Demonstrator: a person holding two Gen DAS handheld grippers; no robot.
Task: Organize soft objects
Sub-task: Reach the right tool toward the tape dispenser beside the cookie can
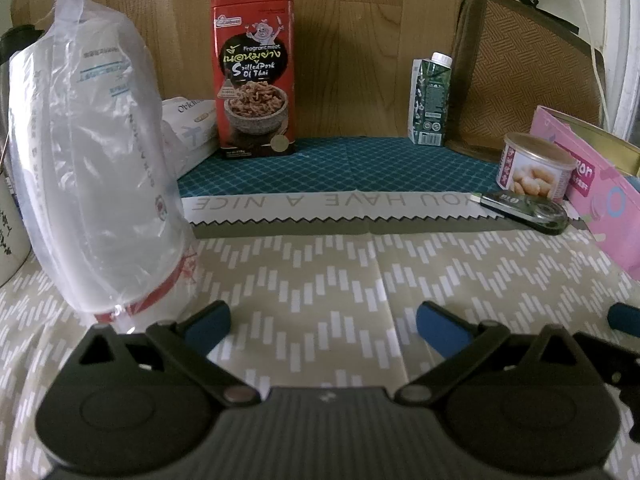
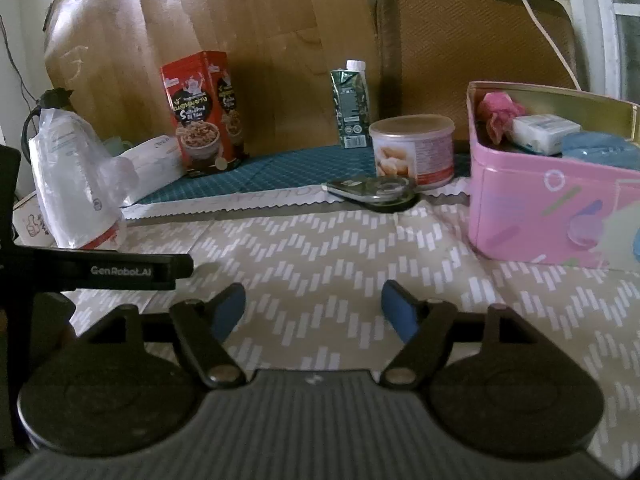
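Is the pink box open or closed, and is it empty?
Open, not empty. The pink box has no lid on; a pink cloth, white pack and blue item lie inside.

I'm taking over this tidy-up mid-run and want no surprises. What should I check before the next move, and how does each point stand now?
1. Left gripper open, holding nothing: ok.
2. Right gripper open, holding nothing: ok.
3. Pink tin open on top: ok.
4. Room left in the tin beside the pink cloth, white pack and blue item: cannot tell.
5. Plastic bag upright, beside the left fingers: ok.
6. Cloth between the grippers bare: ok.
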